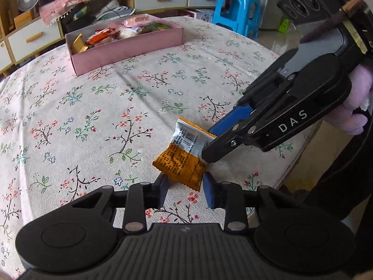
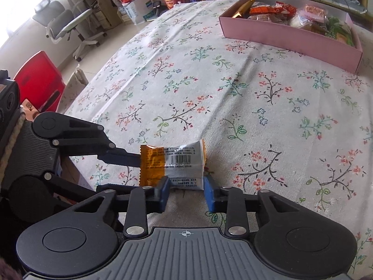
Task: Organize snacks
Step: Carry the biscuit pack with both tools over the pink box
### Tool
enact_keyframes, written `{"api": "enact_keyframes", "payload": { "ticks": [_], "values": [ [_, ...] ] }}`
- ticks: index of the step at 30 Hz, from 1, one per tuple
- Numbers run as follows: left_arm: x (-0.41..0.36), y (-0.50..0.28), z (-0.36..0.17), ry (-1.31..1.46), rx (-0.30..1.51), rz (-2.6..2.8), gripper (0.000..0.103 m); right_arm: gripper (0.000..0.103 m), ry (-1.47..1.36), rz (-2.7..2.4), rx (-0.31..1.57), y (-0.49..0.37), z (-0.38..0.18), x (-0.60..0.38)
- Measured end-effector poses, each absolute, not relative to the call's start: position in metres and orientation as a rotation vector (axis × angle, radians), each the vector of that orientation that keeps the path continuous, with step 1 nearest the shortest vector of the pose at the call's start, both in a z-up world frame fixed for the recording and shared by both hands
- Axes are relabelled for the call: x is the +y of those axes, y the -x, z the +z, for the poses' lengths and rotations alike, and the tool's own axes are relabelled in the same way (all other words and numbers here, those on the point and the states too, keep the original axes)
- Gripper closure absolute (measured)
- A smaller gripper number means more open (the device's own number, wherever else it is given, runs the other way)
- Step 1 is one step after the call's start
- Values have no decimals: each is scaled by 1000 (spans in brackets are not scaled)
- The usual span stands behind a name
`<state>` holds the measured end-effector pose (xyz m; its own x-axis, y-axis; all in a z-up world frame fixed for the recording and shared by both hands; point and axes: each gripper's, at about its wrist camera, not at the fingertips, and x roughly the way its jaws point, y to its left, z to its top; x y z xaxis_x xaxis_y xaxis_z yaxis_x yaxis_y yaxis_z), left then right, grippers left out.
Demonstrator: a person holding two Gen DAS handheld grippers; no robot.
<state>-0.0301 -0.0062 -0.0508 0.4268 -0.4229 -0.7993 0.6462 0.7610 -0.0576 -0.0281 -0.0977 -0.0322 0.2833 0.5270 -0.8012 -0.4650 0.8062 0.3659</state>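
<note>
Snack packet [image 1: 184,154] lies on the counter [image 1: 93,116] between both half-open tools, right tool [image 1: 211,145] straddling one end, left tool [image 1: 185,190] the other; we judge one should pinch mid-packet, lift to the far pink box [image 1: 126,51].

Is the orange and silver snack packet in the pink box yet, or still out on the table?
Out. The snack packet lies on the floral tablecloth, apart from the pink box.
</note>
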Motion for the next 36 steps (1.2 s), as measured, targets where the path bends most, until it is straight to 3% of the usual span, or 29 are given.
{"api": "enact_keyframes", "payload": {
  "ticks": [12, 36],
  "values": [
    [-2, 18, -41, -240, 873, -658, 76, 83, -126, 652, 1059, 16, -19, -107],
    [-9, -53, -16, -216, 682, -646, 78, 83, -297, 647, 872, -65, 11, -150]
  ]
}}
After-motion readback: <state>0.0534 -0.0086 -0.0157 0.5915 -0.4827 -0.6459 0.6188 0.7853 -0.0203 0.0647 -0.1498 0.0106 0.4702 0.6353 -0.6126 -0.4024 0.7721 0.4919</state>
